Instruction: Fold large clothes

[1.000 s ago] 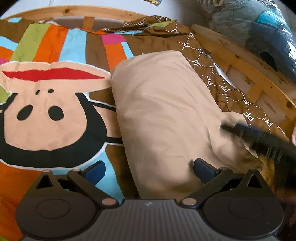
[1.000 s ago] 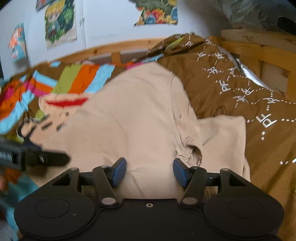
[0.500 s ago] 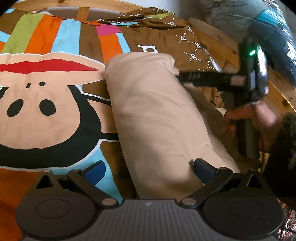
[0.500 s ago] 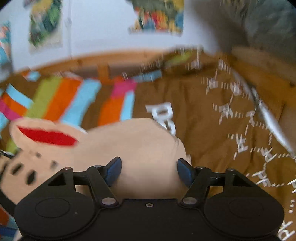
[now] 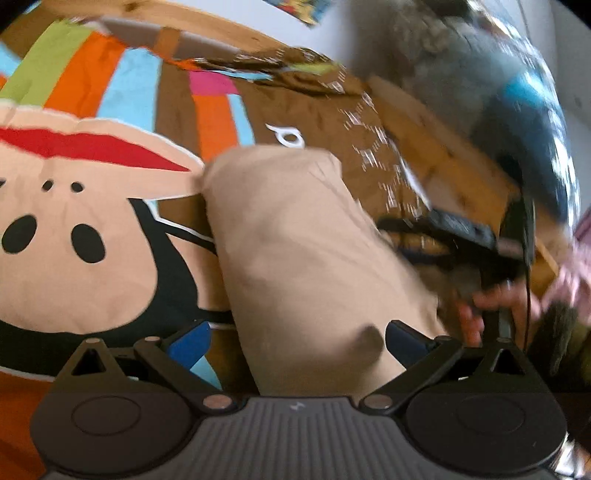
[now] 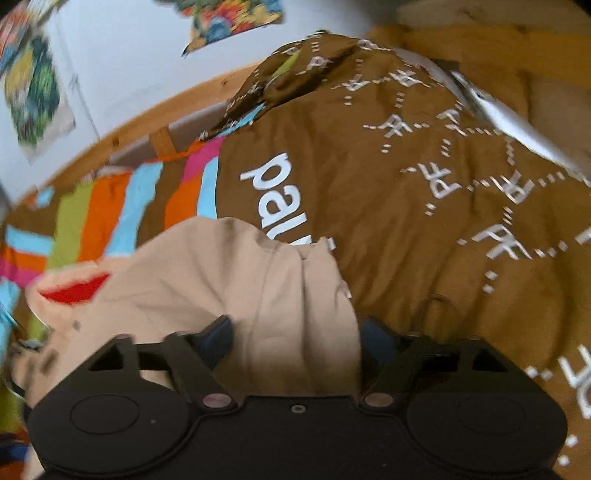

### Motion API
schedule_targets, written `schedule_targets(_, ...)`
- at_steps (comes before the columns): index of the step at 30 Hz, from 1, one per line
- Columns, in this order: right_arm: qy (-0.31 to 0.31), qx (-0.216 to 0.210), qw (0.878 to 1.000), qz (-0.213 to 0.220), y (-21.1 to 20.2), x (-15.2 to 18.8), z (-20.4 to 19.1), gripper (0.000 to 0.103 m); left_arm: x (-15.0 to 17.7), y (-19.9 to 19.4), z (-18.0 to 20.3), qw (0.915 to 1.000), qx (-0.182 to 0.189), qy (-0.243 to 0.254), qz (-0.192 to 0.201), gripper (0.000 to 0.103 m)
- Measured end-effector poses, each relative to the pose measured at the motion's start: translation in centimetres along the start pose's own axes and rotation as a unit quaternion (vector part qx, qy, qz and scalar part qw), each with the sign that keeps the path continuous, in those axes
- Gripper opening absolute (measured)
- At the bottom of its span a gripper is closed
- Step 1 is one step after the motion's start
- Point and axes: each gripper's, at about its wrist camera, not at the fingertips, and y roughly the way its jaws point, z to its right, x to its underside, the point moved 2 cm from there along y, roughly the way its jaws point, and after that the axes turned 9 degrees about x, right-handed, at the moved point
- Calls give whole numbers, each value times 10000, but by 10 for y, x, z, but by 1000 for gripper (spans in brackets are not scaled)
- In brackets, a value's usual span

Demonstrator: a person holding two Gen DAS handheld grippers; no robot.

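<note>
A beige garment [image 5: 295,240] lies as a long folded strip on the colourful cartoon bedspread [image 5: 92,229]. My left gripper [image 5: 297,341] is open, and the strip's near end lies between its blue pads [image 5: 188,341] without being pinched. In the right wrist view the garment's [image 6: 221,280] bunched edge sits between the jaws of my right gripper [image 6: 297,339]. Those jaws are opening and the pads stand off the cloth. In the left wrist view a person's hand [image 5: 476,310] holds that blurred black gripper just right of the garment.
The brown patterned duvet [image 6: 424,221] covers the right of the bed. A wooden bed frame [image 5: 436,147] runs along the far and right sides. A bagged bundle [image 5: 517,110] sits beyond the frame at the right. Posters [image 6: 229,18] hang on the white wall.
The garment's right flap and sleeve now lie folded in, so the strip is narrower. My right gripper swept across the far end and back to the right, and its jaws widened. The left view shifted slightly.
</note>
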Motion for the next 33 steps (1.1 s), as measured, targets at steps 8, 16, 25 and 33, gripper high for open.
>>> schedule_targets(8,432,-1238,9864,-992,14,-13,27,102,-18,35,-31,9949,552,-593,-606,102)
schedule_targets(16,-57,-1476,9739,-1725,32,-17,10,102,-15,55,-33,9894,681,-699,-1074,103)
schedule_targets(25,-981,-1732,9504,-2390,27,-15,5,102,-16,56,-31,9900,589,-576,-1143,103)
schedule_targets(33,-643,-1685,9604,-2124,29,-4,3,102,-19,63,-12,9903,407,-148,-1319,92)
